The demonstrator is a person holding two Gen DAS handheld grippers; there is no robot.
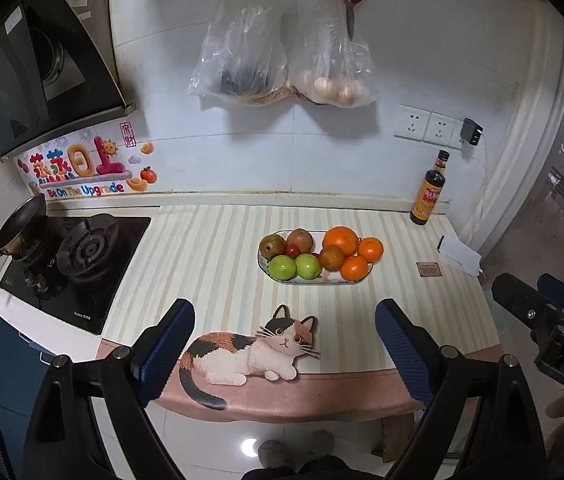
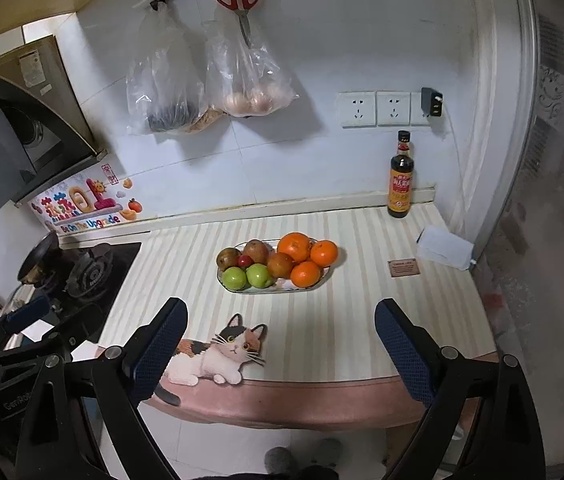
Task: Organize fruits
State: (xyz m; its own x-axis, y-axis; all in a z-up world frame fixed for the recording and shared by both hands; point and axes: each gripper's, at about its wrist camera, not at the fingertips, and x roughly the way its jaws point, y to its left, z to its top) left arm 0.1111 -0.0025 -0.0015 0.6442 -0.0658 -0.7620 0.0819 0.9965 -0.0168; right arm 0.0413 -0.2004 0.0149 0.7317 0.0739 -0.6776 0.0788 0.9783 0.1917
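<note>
Fruits (image 1: 315,256) near sauce bottle (image 1: 429,192)

Fruits (image 1: 313,254) lie in a plate (image 1: 355,280) on the counter (image 1: 210,264); stove (image 1: 78,260) left, bottle (image 1: 429,192) behind right.

1. Wall sticker (image 1: 78,172): "Be On The Upgrade" in coloured letters, big Chinese characters above it; a small red seal at its top, too small to read.
2. Right gripper (image 1: 561,344) body, seen from the left wrist: white letters "DAS", cut off at the edge.
3. Left gripper (image 2: 14,360) body, seen from the right wrist: faint embossed "GenRob", partly hidden.
4. Bottle (image 2: 401,178): red-yellow label, print unreadable.
5. Stove (image 1: 82,264) front edge: small white logo, not legible.
6. Brown card (image 2: 403,268): tiny print, unreadable.
</note>
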